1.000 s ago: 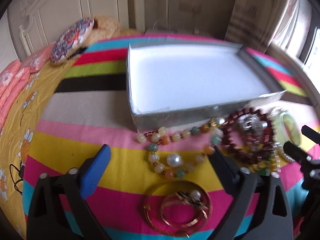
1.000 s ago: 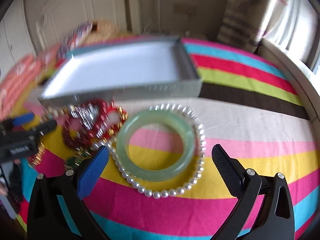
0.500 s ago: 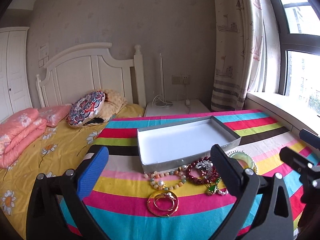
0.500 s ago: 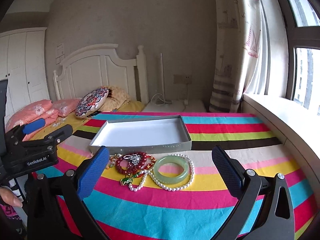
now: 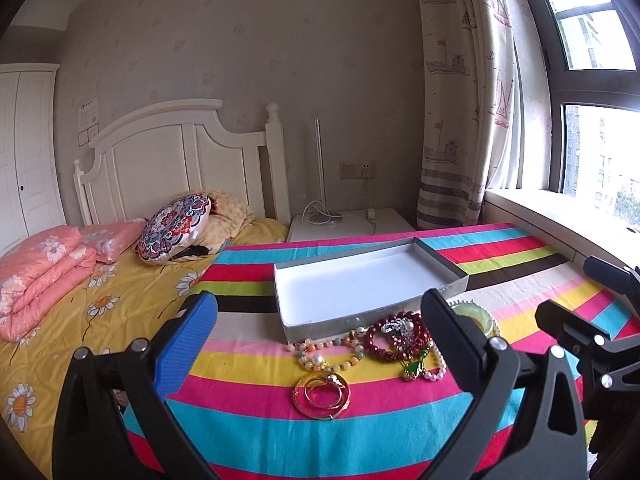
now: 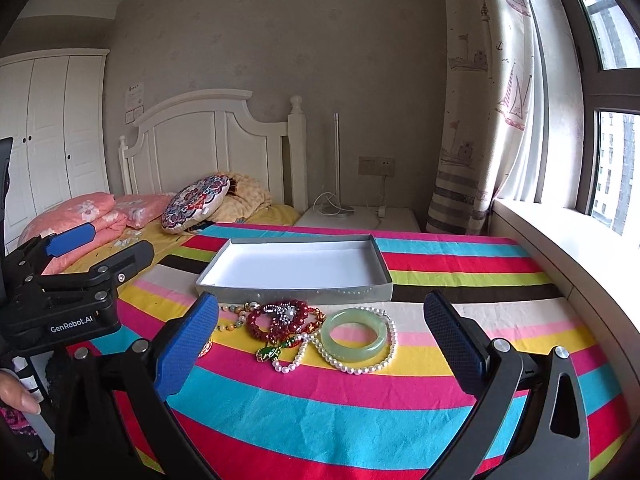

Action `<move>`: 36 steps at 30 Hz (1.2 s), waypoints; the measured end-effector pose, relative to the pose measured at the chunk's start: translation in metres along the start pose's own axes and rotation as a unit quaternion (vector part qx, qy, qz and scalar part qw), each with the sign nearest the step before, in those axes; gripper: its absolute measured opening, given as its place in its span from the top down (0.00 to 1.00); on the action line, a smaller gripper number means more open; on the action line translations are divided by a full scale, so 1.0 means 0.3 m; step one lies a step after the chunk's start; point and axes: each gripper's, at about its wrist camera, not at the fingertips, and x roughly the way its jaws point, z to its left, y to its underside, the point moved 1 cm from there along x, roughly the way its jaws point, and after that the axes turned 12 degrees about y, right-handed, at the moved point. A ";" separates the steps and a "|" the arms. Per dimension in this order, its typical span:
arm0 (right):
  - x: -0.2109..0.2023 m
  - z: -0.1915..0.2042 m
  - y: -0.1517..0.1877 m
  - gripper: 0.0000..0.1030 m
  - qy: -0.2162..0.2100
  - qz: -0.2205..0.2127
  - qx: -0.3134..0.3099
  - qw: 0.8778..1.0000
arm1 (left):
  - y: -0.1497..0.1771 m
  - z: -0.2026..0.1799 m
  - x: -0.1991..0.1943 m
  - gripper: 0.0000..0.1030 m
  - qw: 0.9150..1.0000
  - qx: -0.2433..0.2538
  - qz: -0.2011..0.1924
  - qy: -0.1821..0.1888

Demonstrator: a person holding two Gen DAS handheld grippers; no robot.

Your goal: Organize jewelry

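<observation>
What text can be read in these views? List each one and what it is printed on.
"GenRobot.AI": white lettering on the black body of the left gripper, seen in the right wrist view.
Paper notice on the wall above the headboard: it carries print, but too small to read in either view.
Nothing else readable: the box, the jewelry and the curtain bear pictures or no markings, no legible words.

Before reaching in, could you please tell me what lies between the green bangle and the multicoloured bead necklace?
The dark red bead bracelet with a silver brooch on it lies between the green bangle and multicoloured bead necklace, clearest in the right wrist view.
</observation>
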 end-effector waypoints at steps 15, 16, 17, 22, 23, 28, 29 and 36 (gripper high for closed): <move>0.011 0.021 0.034 0.04 -0.004 0.011 -0.006 1.000 | 0.068 0.031 0.011 0.02 1.000 -0.012 0.016 -0.008; 0.013 0.020 0.037 0.04 -0.004 0.012 -0.005 1.000 | 0.073 0.031 0.013 0.02 1.000 -0.013 0.017 -0.008; 0.015 0.019 0.041 0.04 -0.004 0.014 -0.004 1.000 | 0.077 0.031 0.016 0.02 1.000 -0.013 0.018 -0.008; 0.022 0.021 0.063 0.04 -0.003 0.016 -0.006 1.000 | 0.100 0.033 0.021 0.02 1.000 -0.012 0.018 -0.011; 0.025 0.020 0.067 0.04 -0.003 0.017 -0.007 1.000 | 0.108 0.034 0.020 0.02 1.000 -0.012 0.018 -0.011; 0.062 0.015 0.110 0.04 0.006 0.047 -0.019 0.999 | 0.177 0.065 0.022 0.02 0.999 -0.021 0.038 0.004; 0.074 0.012 0.125 0.04 0.007 0.058 -0.022 0.998 | 0.196 0.073 0.027 0.02 0.999 -0.020 0.048 0.008; 0.153 -0.021 0.210 0.04 0.010 0.112 -0.022 0.993 | 0.312 0.104 0.102 0.02 0.989 -0.026 0.140 0.041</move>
